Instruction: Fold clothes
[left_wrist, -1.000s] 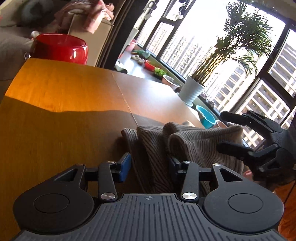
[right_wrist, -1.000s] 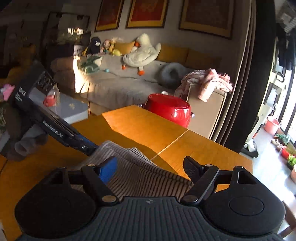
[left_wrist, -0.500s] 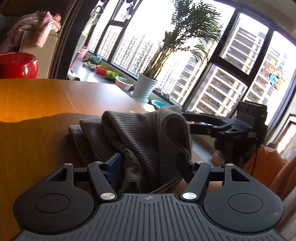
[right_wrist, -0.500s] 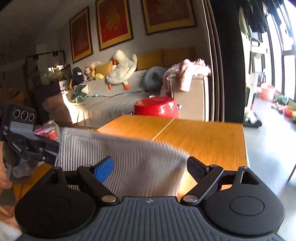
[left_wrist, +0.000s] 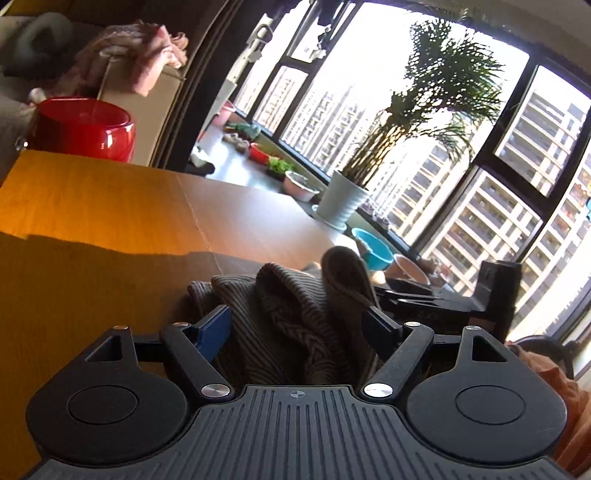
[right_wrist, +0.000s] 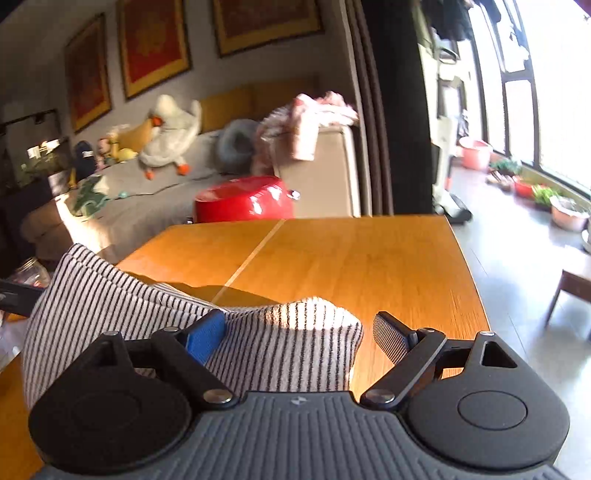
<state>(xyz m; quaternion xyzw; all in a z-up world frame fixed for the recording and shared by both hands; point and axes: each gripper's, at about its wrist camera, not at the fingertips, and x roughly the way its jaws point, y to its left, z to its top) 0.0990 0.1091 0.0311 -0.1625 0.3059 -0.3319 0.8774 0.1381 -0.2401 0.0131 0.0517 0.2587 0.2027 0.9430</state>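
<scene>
The striped garment (left_wrist: 295, 314) lies bunched in upright folds on the wooden table (left_wrist: 110, 206), directly in front of the left gripper (left_wrist: 299, 326). Seen from the left wrist, the cloth fills the gap between the two fingers and rises toward 12 o'clock. The jaws have just been opening and now stand spread wide; the blue pad (left_wrist: 214, 328) sits at the cloth's 9 o'clock side and the black pad at its 3 o'clock side, neither pressing it in. The right gripper (left_wrist: 436, 299) shows dark at 3 o'clock beyond the folds.

From the right wrist, the same garment (right_wrist: 147, 314) drapes from 9 o'clock toward the centre, its sunlit hem lying between the fingers of the right gripper (right_wrist: 299, 332). These jaws also stand wide apart, after widening a little more: the blue pad (right_wrist: 205, 336) touches the cloth, while the ribbed black pad (right_wrist: 388, 338) stands clear of the hem with bare table between.

A red pot (right_wrist: 243, 201) stands past the table's far edge at 12 o'clock, and a potted palm (left_wrist: 424, 129) stands by the window at 1 o'clock.
</scene>
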